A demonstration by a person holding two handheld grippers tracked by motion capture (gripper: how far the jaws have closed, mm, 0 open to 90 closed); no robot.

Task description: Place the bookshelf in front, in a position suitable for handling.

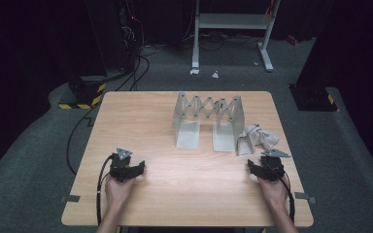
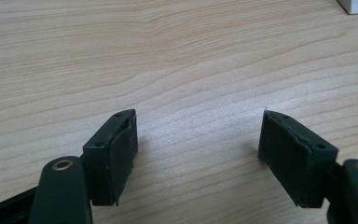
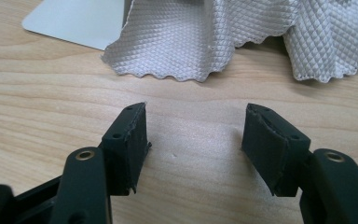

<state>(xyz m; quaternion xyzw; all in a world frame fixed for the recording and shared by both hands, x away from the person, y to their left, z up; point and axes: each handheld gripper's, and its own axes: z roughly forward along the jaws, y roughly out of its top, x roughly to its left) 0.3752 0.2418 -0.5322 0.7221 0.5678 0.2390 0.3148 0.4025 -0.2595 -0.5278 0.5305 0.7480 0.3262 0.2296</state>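
Both grippers were held low over the tabletop (image 1: 184,184), and nothing had yet been grasped, so the work was judged to be at its opening step. The left gripper (image 2: 198,135) was seen with its fingers (image 2: 121,149) spread apart over bare wood. The right gripper (image 3: 196,135) likewise had its fingers apart with nothing between them. The white cloth (image 3: 191,42) lay crumpled just ahead of the right fingers, against the foot of the metal folding rack (image 1: 208,119). A short forward reach was judged to be called for next, followed by closing on the cloth's near edge.
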